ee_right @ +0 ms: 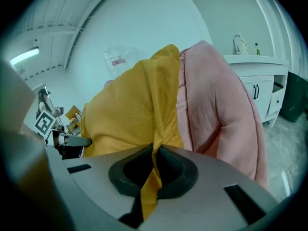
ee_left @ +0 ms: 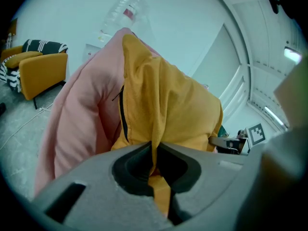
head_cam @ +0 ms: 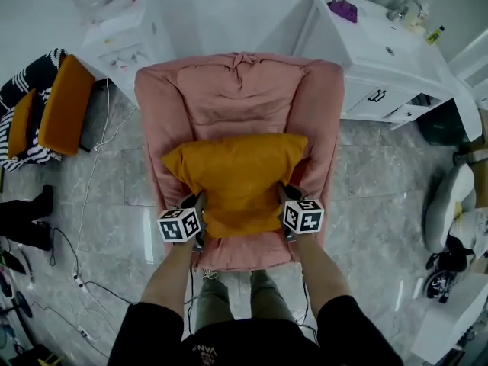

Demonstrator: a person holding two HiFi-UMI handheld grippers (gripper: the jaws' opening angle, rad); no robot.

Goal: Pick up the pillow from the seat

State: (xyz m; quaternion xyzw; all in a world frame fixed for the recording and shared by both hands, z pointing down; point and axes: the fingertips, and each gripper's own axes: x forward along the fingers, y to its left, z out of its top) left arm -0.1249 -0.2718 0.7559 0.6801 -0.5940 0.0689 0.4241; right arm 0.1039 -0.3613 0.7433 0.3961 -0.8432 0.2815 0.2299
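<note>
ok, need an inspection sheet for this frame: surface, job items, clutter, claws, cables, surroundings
Surface: pink armchair, seat mostly covered by the pillow.
Job's things: orange pillow, gripped at both lower side edges.
Clutter: nothing seen on the armchair.
Claws: left claw shut on pillow fabric; right claw likewise.
Cables: white cable trailing over the floor.
Surroundings: white sink cabinet, orange chair.

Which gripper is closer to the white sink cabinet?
Right. The right gripper grips the yellow pillow on the side nearest the sink cabinet; the left gripper grips the opposite side, farther away.
</note>
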